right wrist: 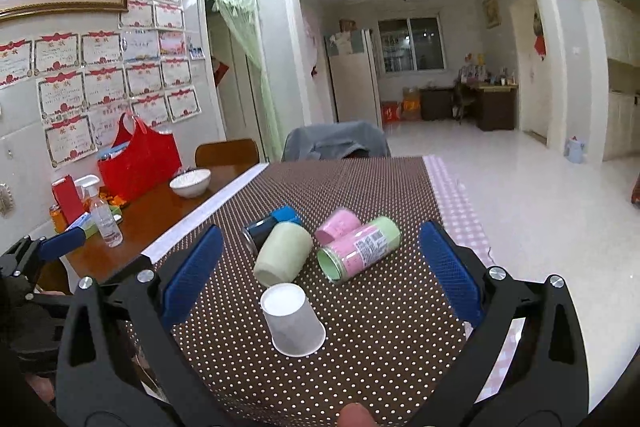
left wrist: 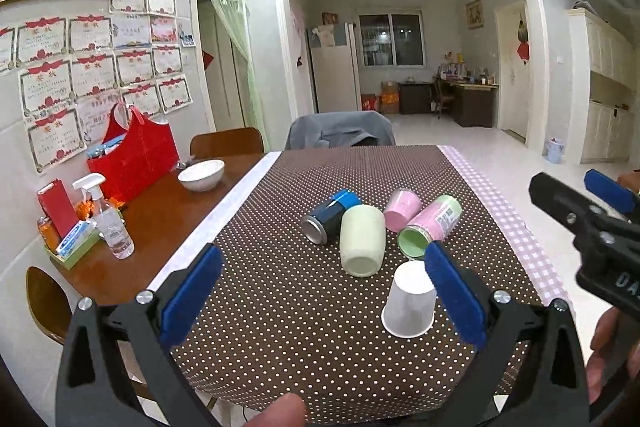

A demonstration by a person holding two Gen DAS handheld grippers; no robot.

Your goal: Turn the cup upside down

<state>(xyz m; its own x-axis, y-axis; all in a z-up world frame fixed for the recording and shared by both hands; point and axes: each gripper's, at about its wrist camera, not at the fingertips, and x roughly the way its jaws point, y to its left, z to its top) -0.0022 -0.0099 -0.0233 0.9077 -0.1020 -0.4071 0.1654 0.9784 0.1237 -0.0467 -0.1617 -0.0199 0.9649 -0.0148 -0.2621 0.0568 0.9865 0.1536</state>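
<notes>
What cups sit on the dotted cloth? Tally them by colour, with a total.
White paper cup: 1
Pale green cup: 1
Dark blue cup: 1
Pink cup: 1
Pink-and-green cup: 1
Total: 5

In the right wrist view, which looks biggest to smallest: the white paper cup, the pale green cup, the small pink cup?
1. Pale green cup and white paper cup: alike, and the paper cup is nearer, so unsure.
2. Small pink cup, clearly smallest, though farthest.
</notes>
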